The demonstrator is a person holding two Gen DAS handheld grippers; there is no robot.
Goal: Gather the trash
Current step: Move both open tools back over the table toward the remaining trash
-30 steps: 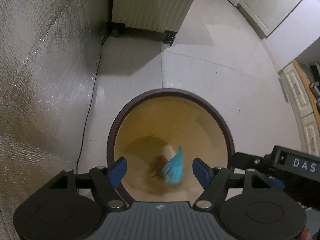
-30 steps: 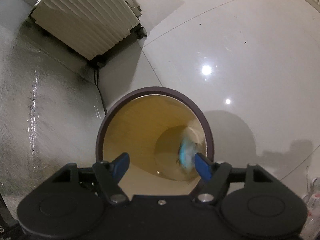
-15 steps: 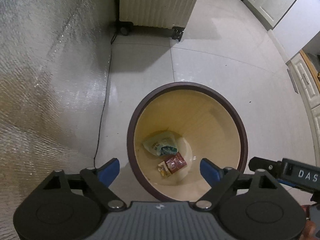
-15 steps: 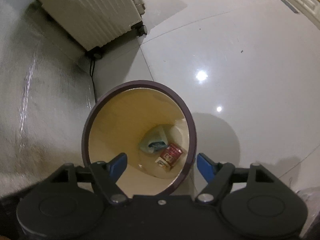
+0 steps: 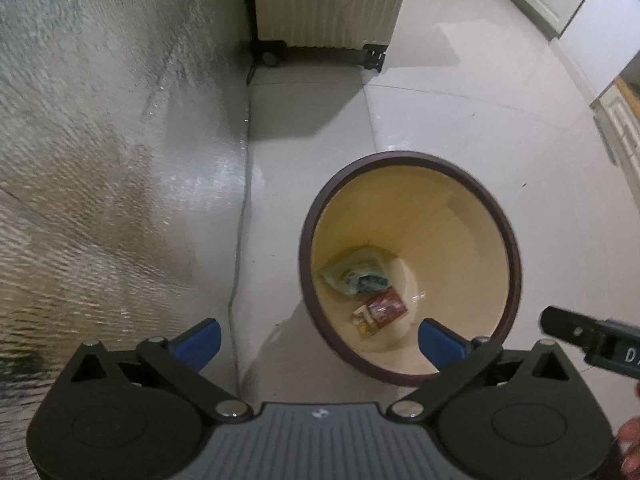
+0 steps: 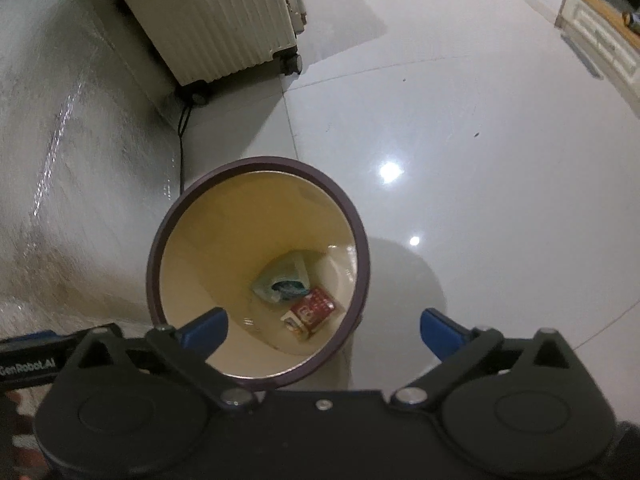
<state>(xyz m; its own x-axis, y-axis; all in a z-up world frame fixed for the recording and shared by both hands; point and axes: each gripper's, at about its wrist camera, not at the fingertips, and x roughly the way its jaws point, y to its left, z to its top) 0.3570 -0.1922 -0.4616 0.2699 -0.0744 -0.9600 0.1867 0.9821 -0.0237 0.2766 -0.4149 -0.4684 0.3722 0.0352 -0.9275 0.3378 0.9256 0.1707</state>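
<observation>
Down at the bottom of the round bin (image 5: 514,256) lie a crumpled teal-and-white wrapper (image 5: 358,274) and, touching it, a red packet (image 5: 386,306) whose print is too small to read. Both the left tongs (image 5: 320,338) and the right tongs (image 6: 324,330) have just been opening and now stand spread wide above the bin, nothing between their blue pads. "GenRobot.AI" reads on the left tongs' side in the right wrist view; "DA" shows on the right one. A ribbed cream suitcase (image 6: 216,20) stands beyond on the glossy floor (image 6: 480,140).
</observation>
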